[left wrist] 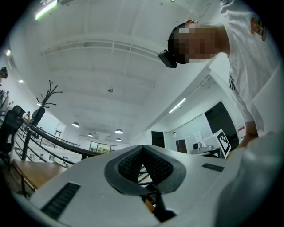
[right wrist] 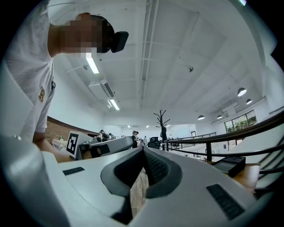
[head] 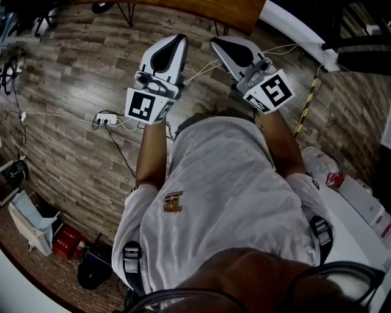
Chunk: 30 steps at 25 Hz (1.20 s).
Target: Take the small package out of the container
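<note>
Claws pinched fully together, gripping nothing: left claw [head: 179, 39] and right claw [head: 215, 42] above wooden floor [head: 73, 67].

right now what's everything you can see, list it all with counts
floor: one, grey-brown wood planks, under everything
power strip: one, white, on the floor at left, cables attached
tabletop: one, brown wood, top edge
bottle: one, clear plastic, red label, at right
box: one, red, lower left
coat stand: one, black, far across the room
container, small package: none in view
shirt: one, light grey, centre
left gripper: one, white, shut, empty
right gripper: one, white, shut, empty
</note>
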Tool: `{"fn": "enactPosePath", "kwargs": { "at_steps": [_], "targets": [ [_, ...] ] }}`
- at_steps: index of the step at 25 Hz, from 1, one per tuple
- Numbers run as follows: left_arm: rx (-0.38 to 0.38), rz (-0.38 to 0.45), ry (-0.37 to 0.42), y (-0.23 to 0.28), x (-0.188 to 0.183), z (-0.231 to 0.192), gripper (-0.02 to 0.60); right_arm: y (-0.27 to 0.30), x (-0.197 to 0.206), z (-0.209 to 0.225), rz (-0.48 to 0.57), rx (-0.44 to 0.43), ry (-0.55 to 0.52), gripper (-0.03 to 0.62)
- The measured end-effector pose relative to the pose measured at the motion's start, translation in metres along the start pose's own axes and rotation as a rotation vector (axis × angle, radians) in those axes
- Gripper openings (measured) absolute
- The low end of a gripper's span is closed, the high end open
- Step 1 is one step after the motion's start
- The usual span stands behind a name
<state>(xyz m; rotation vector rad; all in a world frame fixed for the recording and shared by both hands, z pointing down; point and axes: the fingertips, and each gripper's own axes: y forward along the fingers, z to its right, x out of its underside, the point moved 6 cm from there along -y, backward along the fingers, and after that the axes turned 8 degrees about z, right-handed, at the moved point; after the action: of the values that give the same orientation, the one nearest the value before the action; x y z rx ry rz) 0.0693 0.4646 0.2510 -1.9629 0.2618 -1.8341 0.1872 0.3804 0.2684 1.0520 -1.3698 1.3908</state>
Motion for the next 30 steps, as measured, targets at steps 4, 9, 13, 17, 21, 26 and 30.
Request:
{"fn": "enactPosePath", "kwargs": {
  "at_steps": [4,9,13,17,21,26,30],
  "targets": [
    [0.02,0.01,0.001,-0.006,0.0,-0.014,0.018,0.008,0.005,-0.003,0.001,0.026,-0.016,0.031],
    [0.04,0.007,-0.007,-0.012,0.002,-0.022,0.018,0.01,0.01,-0.004,0.001,0.064,-0.02,0.031],
    [0.044,0.006,-0.014,-0.017,0.002,-0.028,0.018,0.014,0.011,-0.006,-0.001,0.078,-0.021,0.031],
    [0.045,0.004,-0.017,-0.012,0.006,-0.033,0.018,0.015,0.013,0.002,-0.003,0.086,-0.019,0.031],
    [0.046,0.0,-0.01,-0.005,0.013,-0.041,0.018,0.018,0.017,0.013,0.001,0.086,-0.018,0.031],
    [0.042,-0.006,0.003,0.012,0.02,-0.057,0.018,0.031,0.022,0.037,0.009,0.074,-0.012,0.031],
    [0.046,-0.013,0.008,0.032,0.028,-0.078,0.018,0.048,0.024,0.064,0.015,0.075,-0.006,0.031]
  ]
}}
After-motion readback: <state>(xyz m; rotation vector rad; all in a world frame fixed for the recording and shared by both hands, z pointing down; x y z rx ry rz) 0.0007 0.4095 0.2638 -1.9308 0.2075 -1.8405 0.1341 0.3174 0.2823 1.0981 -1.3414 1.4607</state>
